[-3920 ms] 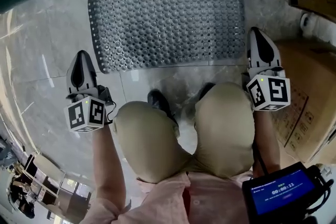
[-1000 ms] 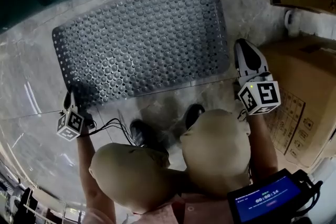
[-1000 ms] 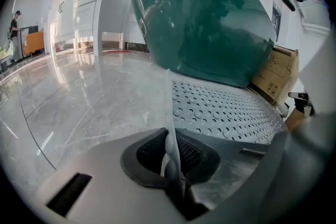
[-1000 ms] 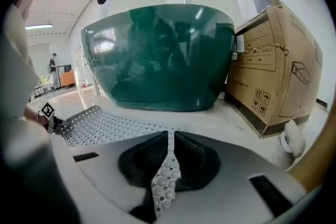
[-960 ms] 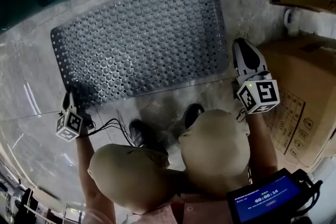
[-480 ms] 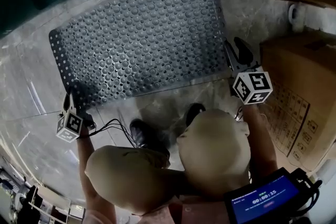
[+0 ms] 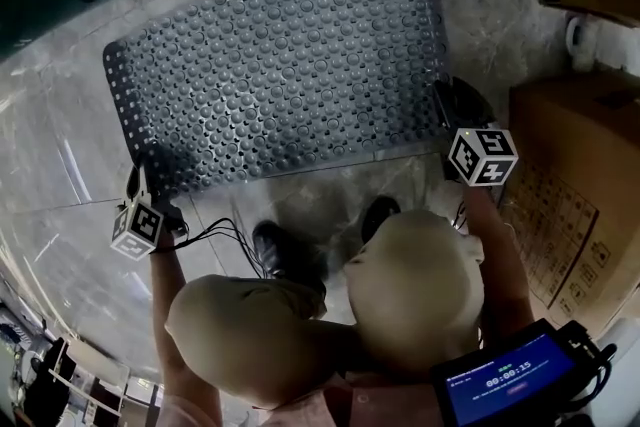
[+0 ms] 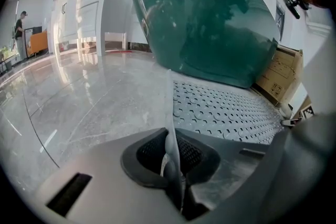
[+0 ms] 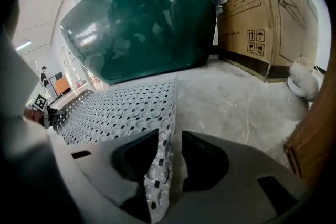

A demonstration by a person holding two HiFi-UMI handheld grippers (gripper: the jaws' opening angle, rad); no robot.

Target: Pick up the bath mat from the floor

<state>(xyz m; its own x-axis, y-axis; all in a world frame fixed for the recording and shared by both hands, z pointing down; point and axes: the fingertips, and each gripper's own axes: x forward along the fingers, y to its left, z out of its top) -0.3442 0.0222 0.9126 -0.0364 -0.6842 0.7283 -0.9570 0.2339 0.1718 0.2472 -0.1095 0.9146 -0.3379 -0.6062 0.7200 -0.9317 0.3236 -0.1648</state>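
The left gripper [image 8: 170, 150] is clamped tight on the near-left corner of the grey rectangular rubber bath mat [image 7: 280, 65]. The mat's thin edge stands pinched upright between the pads. The rest of the studded, perforated sheet lies flat on the floor, ahead of this gripper and to its right. The right gripper [image 9: 169, 147] has just been opening its jaws, which stand wide apart. The mat's near-right corner curls up in the space between them, with a clear gap on one side, so it is not squeezed. Ahead of both grippers, past the mat's far edge, bulks a dark green glossy rounded body [image 9: 142, 29]; what it is I cannot tell. Just to the right of the right gripper stands a large brown cardboard box [image 7: 565, 205]. A second printed cardboard box [image 9: 252, 23] rises ahead of it, with a small white object [image 9: 302, 84] on the floor near that box. Behind the grippers are the person's bent knees in beige trousers [image 7: 410, 285] and a pair of dark shoes [image 7: 285, 255]. Thin black cables [image 7: 215, 237] trail from the left gripper. A dark device with a blue screen [image 7: 520, 373] sits near the right forearm. The floor is polished grey marble-look tile [image 7: 60, 185] with thin joints and bright reflections. To the left gripper's left the tile runs out to white panelled walls [image 8: 84, 13], where a distant person [image 8: 19, 29] stands.
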